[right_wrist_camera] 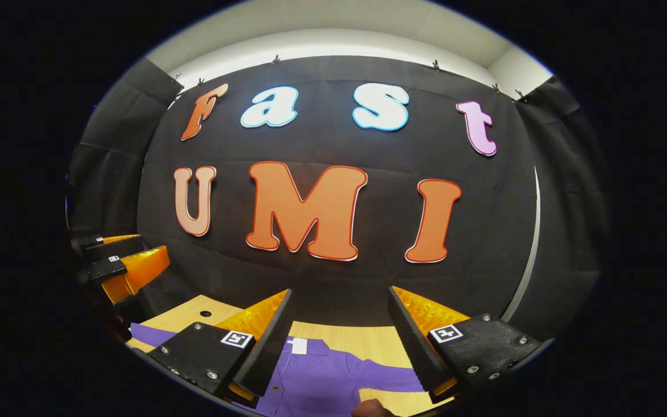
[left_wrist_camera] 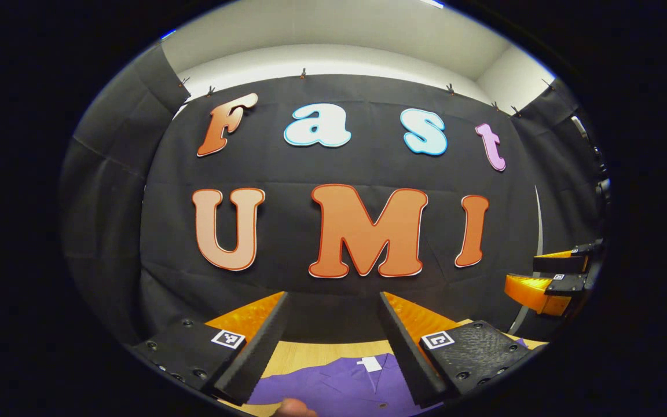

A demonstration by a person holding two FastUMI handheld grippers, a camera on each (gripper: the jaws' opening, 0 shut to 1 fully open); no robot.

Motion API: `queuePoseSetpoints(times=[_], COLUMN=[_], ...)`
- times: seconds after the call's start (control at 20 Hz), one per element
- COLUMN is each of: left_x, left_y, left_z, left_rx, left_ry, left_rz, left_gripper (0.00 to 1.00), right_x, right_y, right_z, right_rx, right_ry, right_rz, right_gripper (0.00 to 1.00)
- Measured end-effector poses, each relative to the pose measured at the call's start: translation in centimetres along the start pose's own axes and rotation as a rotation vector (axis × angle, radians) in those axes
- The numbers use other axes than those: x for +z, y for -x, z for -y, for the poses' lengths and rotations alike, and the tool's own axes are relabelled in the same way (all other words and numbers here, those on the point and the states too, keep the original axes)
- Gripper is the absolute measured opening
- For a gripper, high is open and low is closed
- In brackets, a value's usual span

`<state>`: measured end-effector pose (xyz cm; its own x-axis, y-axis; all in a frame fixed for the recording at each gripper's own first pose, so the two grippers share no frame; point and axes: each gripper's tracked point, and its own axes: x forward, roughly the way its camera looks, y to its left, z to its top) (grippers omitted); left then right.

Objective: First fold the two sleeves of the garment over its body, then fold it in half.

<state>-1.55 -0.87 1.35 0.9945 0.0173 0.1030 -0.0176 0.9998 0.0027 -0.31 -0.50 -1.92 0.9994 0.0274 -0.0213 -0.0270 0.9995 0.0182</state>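
Note:
A purple garment (left_wrist_camera: 339,388) lies flat on the wooden table (left_wrist_camera: 310,353), its collar with a white label (left_wrist_camera: 369,364) facing the back wall. My left gripper (left_wrist_camera: 333,298) hangs above it, open, with nothing between its fingers. In the right gripper view the same garment (right_wrist_camera: 333,379) spreads below, one sleeve (right_wrist_camera: 391,379) reaching right and the label (right_wrist_camera: 297,346) near the left finger. My right gripper (right_wrist_camera: 339,292) is also held above the cloth, open and empty. Each gripper appears at the edge of the other's view: the right gripper (left_wrist_camera: 553,278) and the left gripper (right_wrist_camera: 119,263).
The black cloth wall stands close behind the table's far edge (right_wrist_camera: 368,333). A small dark hole (right_wrist_camera: 205,314) marks the tabletop at the left. A fingertip (left_wrist_camera: 296,408) shows at the bottom of the left gripper view, and another fingertip (right_wrist_camera: 371,408) in the right gripper view.

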Motion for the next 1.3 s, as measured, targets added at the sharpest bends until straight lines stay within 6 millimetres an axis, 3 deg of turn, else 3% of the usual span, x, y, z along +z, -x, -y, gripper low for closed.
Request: queuePoseSetpoints(times=[0.3,0.4,0.45,0.5,0.7,1.0,1.25,1.3], left_x=[-0.8,-1.3,-1.4,-1.5,-0.8,-0.9,-1.1,-1.3], left_y=[0.3,0.5,0.7,0.6,0.6,-0.6,-1.4,-1.5], left_z=[0.8,1.0,1.1,1.2,1.3,3.4,4.7,5.0], left_rx=[0.0,0.008,0.013,0.016,0.045,0.041,0.047,0.046], left_ry=[0.002,0.0,0.003,0.004,-0.023,-0.055,-0.071,-0.072], left_rz=[-0.016,-0.018,-0.016,-0.014,0.029,0.029,0.022,0.019], left_gripper=[0.95,0.95,0.94,0.95,0.95,0.94,0.95,0.94], right_x=[0.7,0.2,-0.4,-1.1,-2.5,-5.0,-8.3,-9.2], right_y=[0.0,-0.1,-0.3,-0.4,-0.9,-2.1,-2.7,-2.5], right_z=[0.4,0.7,1.1,1.6,4.0,9.7,16.3,17.8], right_rx=[-0.006,-0.004,-0.003,-0.006,-0.038,-0.122,-0.233,-0.257], right_ry=[0.024,0.018,0.016,0.019,0.012,-0.018,-0.056,-0.057], right_rz=[0.052,0.047,0.036,0.023,0.002,-0.044,-0.099,-0.115], right_gripper=[1.0,0.95,1.0,0.95,0.95,0.95,0.95,1.0])
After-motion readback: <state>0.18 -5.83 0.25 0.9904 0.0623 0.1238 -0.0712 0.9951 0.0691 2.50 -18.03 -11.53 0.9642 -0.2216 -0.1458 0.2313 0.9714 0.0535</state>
